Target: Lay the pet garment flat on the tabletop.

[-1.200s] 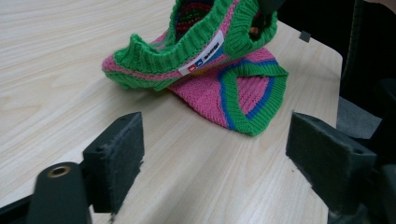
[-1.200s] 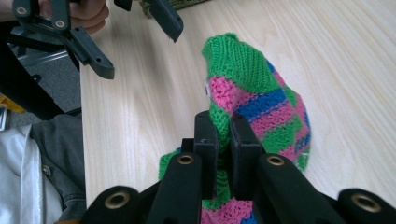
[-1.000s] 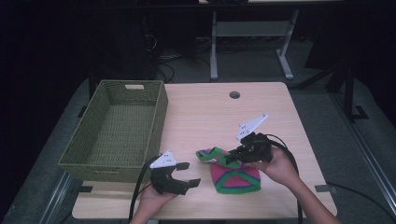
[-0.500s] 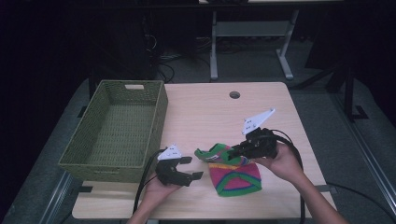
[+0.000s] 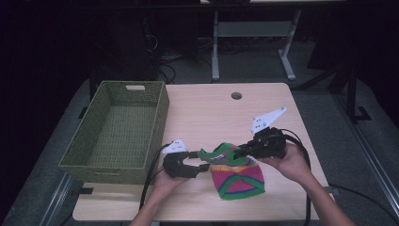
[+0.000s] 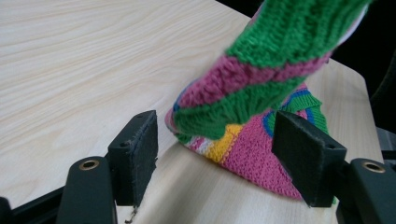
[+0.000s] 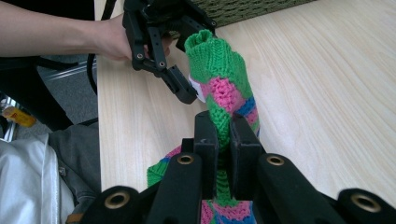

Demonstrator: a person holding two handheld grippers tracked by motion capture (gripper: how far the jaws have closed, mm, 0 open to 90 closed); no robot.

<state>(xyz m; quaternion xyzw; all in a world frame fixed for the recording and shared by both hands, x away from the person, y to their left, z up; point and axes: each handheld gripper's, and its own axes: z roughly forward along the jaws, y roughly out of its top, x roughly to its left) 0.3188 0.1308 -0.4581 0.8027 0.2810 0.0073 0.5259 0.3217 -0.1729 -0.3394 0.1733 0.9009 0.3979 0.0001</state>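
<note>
Scene: A person at a wooden table point(image 5: 207, 113) works a striped knit sock point(image 5: 237, 176) with two hand-held grippers, near the table's front edge.
Sock: Green, pink, yellow and blue; its body lies flat by the front edge, right of centre, while its green cuff end point(image 5: 214, 154) is lifted off the wood and stretched toward the left.
Right gripper point(image 7: 223, 135): Clamped tight on the sock's raised part, knit squeezed between the pads, as its own view shows.
Left gripper point(image 6: 215, 140): Jaws apart and just been closing; the cuff hangs between them, the pads not yet pressing on it.
Basket point(image 5: 117, 134): Green woven, empty, along the table's left edge, just beside the left gripper.
Step in hand: Likely a second grip on the cuff, so the sock can be spread, folded or carried to the basket.
Risk, missed grip: The cuff sits nearer the right-hand pad point(image 6: 303, 154) in the left gripper view; closing off-centre could catch one layer or push the knit aside.
Risk, slip: Pulling left before the pads bite could drag the stretchy knit from the right gripper's hold and drop it.
Risk, snag: Loose stitches may catch on a pad's edge.
</note>
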